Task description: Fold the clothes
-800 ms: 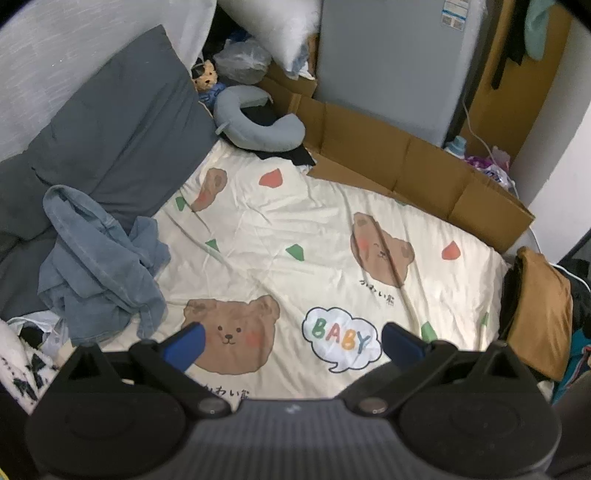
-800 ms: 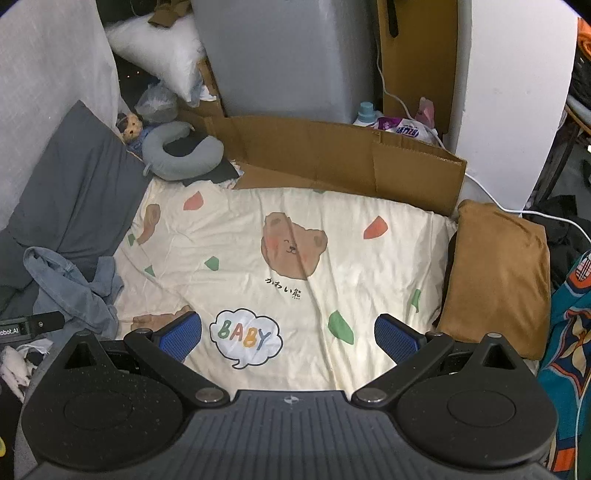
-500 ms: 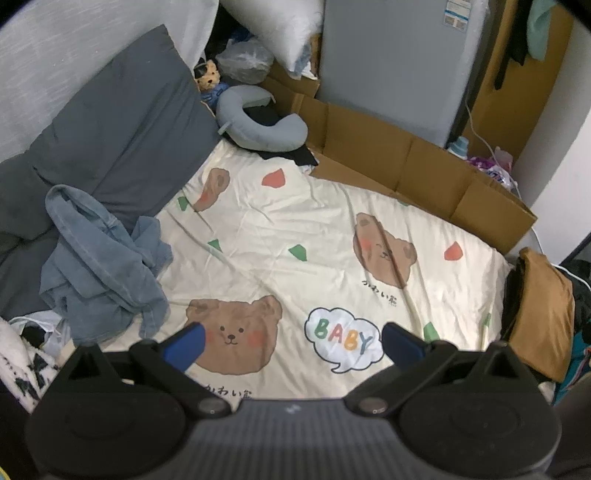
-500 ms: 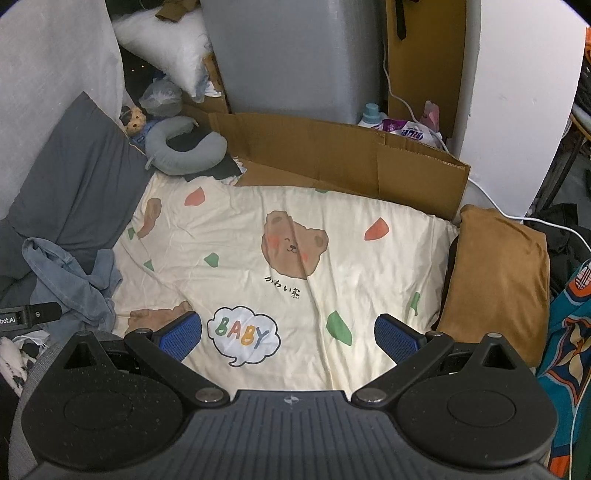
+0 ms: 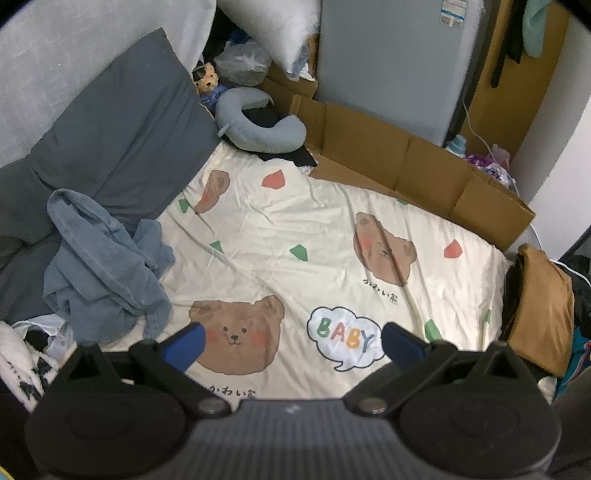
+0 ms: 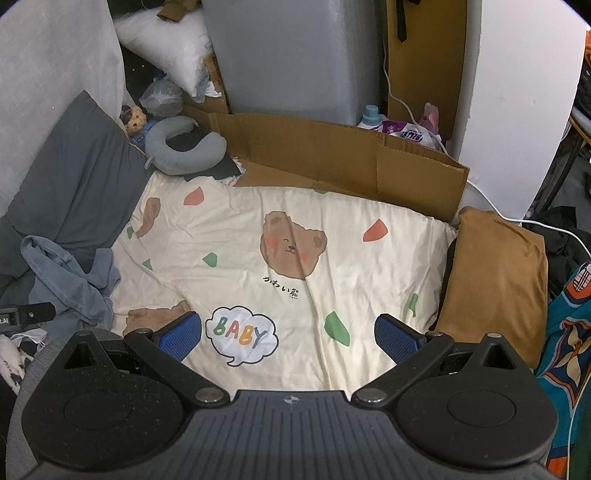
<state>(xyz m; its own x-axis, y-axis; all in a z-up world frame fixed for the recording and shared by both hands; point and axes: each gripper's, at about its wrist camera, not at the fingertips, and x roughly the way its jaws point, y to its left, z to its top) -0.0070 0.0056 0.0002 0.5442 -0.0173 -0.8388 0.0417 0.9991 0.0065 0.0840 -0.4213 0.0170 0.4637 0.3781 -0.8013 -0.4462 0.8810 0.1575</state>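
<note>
Quilt (image 5: pixel 303 229) spread flat at centre of bed. Crumpled garment (image 5: pixel 99 266) heaped at quilt's left edge, partly on pillow (image 5: pixel 110 125) lying further left. Neck cushion (image 5: pixel 258 125) at far-left corner, plush toy (image 5: pixel 208 79) just behind it. Cardboard (image 6: pixel 343 158) stood along far edge; bottle (image 6: pixel 370 115) behind it, to the right. Folded cloth (image 6: pixel 495 273) against quilt's right edge.

Cream bedspread (image 5: pixel 332 229) w/ cartoon bears has a white speech bubble (image 5: pixel 345 341) reading "BABY" in multicolour letters. Small black Japanese script sits under 2 bears, approx. "かわいい熊" (image 6: pixel 280 288), partly cut off in left wrist view. White label (image 5: pixel 455 13) on grey panel and purple packet (image 6: pixel 404 131) print: too small to read.
</note>
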